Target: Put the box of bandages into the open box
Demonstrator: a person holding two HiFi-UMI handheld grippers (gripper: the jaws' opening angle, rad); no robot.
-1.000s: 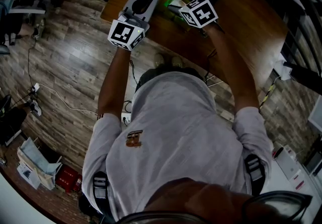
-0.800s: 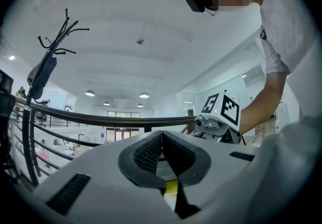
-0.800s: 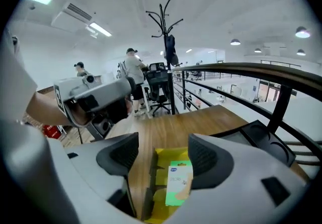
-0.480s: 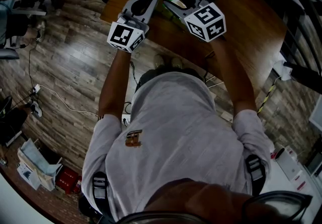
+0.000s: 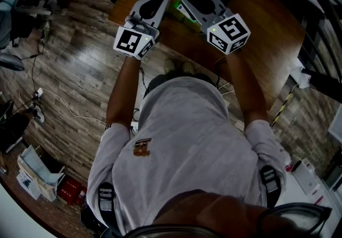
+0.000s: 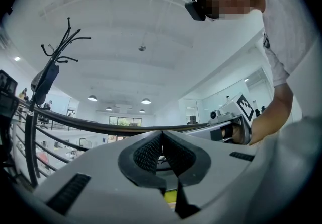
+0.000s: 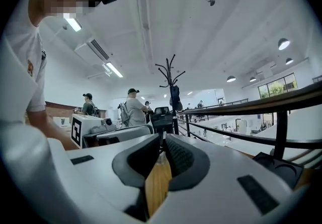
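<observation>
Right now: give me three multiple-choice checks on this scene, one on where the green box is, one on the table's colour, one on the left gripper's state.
1. Where is the green box?
A. on the floor
B. on the table
C. on a shelf

2. What colour is the table?
A. white
B. black
C. brown

3. What state is the left gripper in?
A. wide open
B. shut, empty
C. shut on the box

Key:
1 B: the head view shows it lying on the table top.
2 C: the top is brown wood.
3 B: in the left gripper view its jaws meet with nothing between them.
</observation>
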